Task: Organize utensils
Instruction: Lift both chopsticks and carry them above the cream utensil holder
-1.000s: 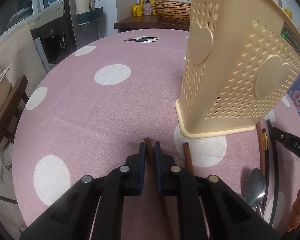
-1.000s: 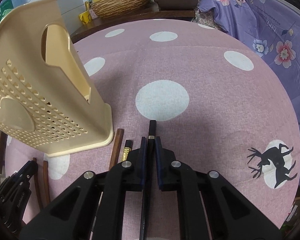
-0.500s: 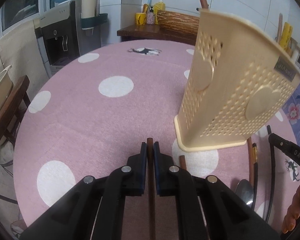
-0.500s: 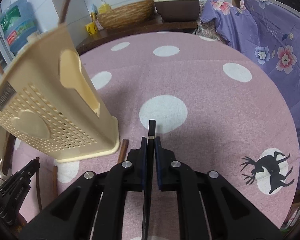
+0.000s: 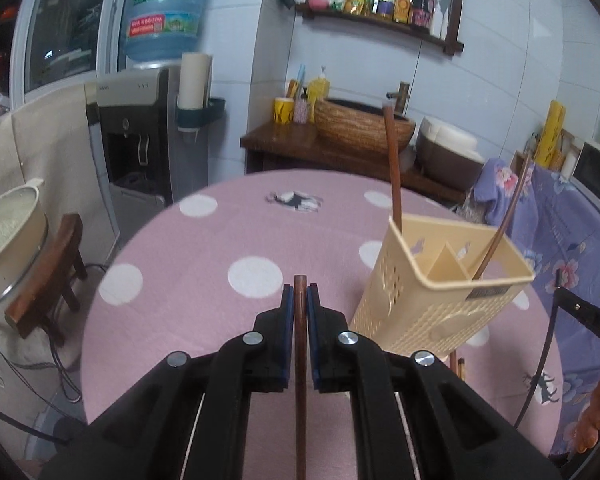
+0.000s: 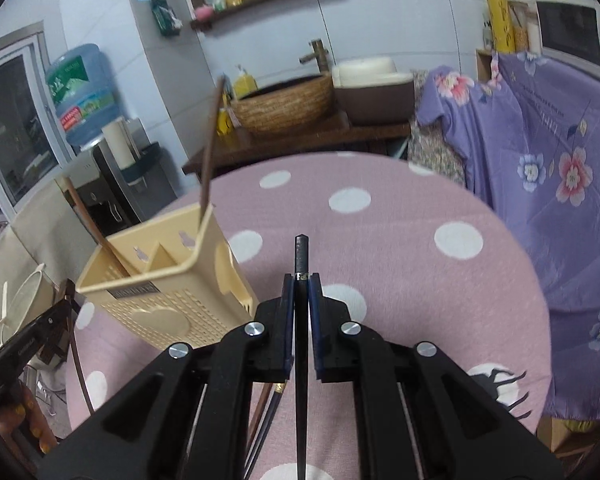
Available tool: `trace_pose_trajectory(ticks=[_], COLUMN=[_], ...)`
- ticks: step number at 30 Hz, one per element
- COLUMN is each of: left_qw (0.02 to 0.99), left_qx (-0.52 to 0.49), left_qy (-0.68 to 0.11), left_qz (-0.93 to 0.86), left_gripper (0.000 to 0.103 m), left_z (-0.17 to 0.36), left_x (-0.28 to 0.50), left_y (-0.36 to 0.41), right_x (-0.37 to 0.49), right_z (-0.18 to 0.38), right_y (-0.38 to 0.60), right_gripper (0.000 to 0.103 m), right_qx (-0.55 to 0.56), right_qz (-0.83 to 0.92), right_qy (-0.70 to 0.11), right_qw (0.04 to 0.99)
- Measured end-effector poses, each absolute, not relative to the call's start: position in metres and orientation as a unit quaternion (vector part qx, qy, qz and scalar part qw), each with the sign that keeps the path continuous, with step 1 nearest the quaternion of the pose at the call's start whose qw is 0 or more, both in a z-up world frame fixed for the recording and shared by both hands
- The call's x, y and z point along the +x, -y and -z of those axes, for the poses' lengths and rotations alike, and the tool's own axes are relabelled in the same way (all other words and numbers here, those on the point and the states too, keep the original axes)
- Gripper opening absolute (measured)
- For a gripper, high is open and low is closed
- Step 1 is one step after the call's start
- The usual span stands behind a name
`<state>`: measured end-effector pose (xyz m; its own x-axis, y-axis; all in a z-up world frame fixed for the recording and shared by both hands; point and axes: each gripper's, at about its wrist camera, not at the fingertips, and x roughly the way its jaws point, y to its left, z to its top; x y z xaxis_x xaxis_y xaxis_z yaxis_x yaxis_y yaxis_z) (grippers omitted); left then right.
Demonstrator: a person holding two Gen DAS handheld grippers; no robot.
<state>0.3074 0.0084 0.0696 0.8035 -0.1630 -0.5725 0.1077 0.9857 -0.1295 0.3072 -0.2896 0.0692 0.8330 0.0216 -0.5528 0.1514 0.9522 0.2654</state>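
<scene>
1. Clamping narrowly, the left gripper (image 5: pixel 300 300) holds a brown chopstick (image 5: pixel 300 360) between its blue pads; the stick's long axis runs along the fingers, its blunt end pointing away just past the tips, its near end cut off at the bottom edge.
2. The right gripper (image 6: pixel 301 292) is closed the same way on a black chopstick (image 6: pixel 301 320), which points straight ahead, its tip reaching well past the fingertips and its near end cut off at the frame edge.
3. Both held sticks hang above the pink dotted tablecloth (image 5: pixel 204 264), apart from it.
4. A cream utensil basket (image 5: pixel 440 300) stands on the cloth to the right of the left gripper and to the left of the right gripper (image 6: pixel 160 292); a divider splits it into compartments.
5. Two brown chopsticks stand in the basket, one near-upright at its far left corner (image 5: pixel 394 168), one leaning at its right side (image 5: pixel 504 224); their lower ends are hidden inside.
6. Under the right gripper, two more sticks lie on the cloth (image 6: pixel 266 408), mostly hidden by the fingers; how far they reach cannot be told.
7. Beside the basket's near foot, two short stick ends (image 5: pixel 458 366) show, the rest covered by the left gripper.
</scene>
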Motion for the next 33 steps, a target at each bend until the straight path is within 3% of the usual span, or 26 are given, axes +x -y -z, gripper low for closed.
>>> trace_pose_trajectory(ticks=[10,33], left_qw=[0.965,0.973], left_qx=[-0.062,-0.063], left_qy=[-0.248,-0.217], left_qz=[0.056,0.046], left_gripper=[0.008,0.008], left_z=[-0.111,-0.137], left_x=[0.296,0.294], left_y=[-0.030,-0.036], right_x=[0.282,0.286], right_z=[-0.123,-0.141], right_y=[0.294,0.292], right_gripper=[0.008,0.008], right_qx=[0.119,0.102], right_qz=[0.025,0.017], right_qy=[-0.232,-0.226], right_qw=[0.965,0.969])
